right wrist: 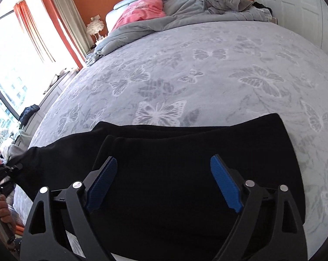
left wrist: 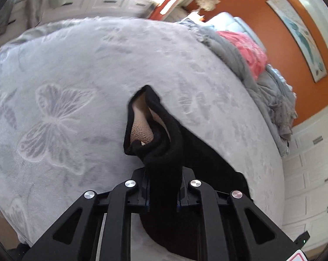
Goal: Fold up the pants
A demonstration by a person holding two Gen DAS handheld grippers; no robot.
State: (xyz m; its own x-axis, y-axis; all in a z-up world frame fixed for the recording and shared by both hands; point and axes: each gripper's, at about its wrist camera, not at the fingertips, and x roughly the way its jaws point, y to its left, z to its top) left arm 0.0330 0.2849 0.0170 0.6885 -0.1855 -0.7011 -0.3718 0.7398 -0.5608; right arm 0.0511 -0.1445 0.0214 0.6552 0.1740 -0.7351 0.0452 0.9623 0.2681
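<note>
The black pants [right wrist: 185,158] with a tan fleece lining lie on the grey butterfly bedspread [right wrist: 207,76], legs stretched to the left. My left gripper [left wrist: 164,174] is shut on the cuff end of the pants [left wrist: 155,134] and holds it lifted above the bed; the tan lining shows in the opening. It also shows at the far left of the right wrist view [right wrist: 2,174]. My right gripper [right wrist: 164,165] is open and empty, its blue pads [right wrist: 103,180] spread just above the wide part of the pants.
A rumpled grey duvet [right wrist: 185,10] and a pink blanket [right wrist: 142,10] are piled at the head of the bed. White closet doors [right wrist: 294,4] stand to the right, a window with orange curtains [right wrist: 44,10] to the left. White drawers [left wrist: 87,0] lie beyond the bed.
</note>
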